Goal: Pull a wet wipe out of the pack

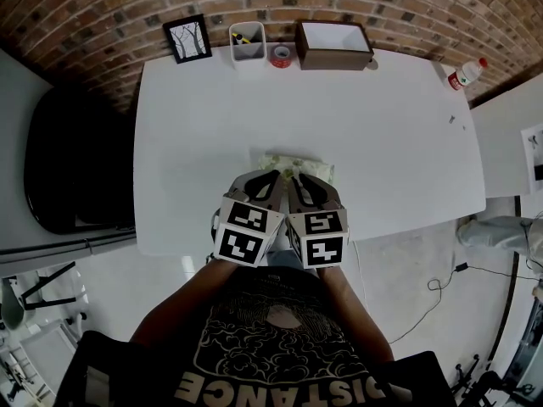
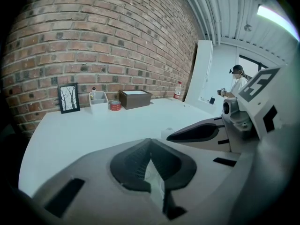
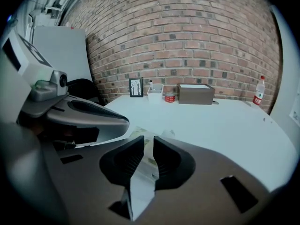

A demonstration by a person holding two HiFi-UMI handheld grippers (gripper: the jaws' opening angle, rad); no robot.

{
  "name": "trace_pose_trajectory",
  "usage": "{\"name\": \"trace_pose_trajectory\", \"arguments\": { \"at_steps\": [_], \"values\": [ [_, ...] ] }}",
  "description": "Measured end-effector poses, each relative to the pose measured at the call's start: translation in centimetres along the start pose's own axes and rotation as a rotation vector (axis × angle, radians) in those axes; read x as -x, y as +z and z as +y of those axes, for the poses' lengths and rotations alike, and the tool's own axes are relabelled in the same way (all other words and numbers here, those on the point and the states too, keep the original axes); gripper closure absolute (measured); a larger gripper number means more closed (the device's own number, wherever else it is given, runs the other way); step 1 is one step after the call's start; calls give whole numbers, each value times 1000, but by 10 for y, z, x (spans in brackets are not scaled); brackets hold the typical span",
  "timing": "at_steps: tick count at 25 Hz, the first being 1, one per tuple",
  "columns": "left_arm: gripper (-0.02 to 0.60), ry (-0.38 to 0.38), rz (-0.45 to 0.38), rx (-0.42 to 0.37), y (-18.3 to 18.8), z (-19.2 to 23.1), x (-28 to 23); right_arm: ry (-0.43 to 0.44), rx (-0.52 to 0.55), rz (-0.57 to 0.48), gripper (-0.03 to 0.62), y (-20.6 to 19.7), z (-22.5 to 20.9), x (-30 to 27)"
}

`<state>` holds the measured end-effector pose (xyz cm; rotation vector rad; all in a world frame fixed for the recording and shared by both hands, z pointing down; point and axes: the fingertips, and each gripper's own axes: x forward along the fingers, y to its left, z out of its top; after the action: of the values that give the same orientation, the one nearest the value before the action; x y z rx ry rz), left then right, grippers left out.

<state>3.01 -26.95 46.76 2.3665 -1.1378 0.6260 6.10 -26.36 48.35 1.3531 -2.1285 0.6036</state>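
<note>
The pale green, soft plastic pack (image 1: 299,164) of wet wipes lies flat on the white table (image 1: 204,142), close to its near edge, with its long axis running left to right in front of me. Both grippers sit side by side over its near half, so only the far strip of it shows in the head view. The right gripper (image 3: 145,146) is clenched on a thin white sheet (image 3: 140,189) that rises from the pack (image 3: 139,136) straight up between its pads; I judge it to be the wet wipe, though it could be the flap of the opening. The left gripper (image 2: 151,146) is closed to touching at the tips, with a pale strip (image 2: 154,179) pinched lower between its pads. I cannot tell whether that is the same sheet or a fold of the wrapper. The pack lies directly below and just ahead of both sets of tips, neither gripper clearly nearer, so I judge the pull should go up and away from the table. The opening itself is hidden. Well apart, along the far edge by the brick wall, stand a black picture frame (image 1: 187,38) and a brown box (image 1: 333,46).
</note>
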Motion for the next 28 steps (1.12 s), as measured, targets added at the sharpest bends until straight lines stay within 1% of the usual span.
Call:
{"name": "trace_pose_trajectory", "arguments": {
  "at_steps": [3, 12, 13, 15, 17, 28],
  "values": [
    [569, 0, 5, 0, 0, 1, -3, 10, -4, 14, 528, -2, -1, -4],
    [569, 8, 18, 11, -2, 5, -5, 25, -15, 62, 530, -10, -4, -13],
    [569, 10, 18, 12, -2, 5, -5, 29, -19, 62, 540, -11, -4, -14],
    [569, 10, 17, 13, -3, 5, -5, 30, -25, 60, 563, -13, -5, -14],
    [569, 9, 14, 13, -4, 4, -5, 28, -32, 56, 572, -15, -6, -13],
    [569, 3, -4, 11, -2, -1, 2, 24, -64, -14, 577, -3, -8, 0]
  ]
}}
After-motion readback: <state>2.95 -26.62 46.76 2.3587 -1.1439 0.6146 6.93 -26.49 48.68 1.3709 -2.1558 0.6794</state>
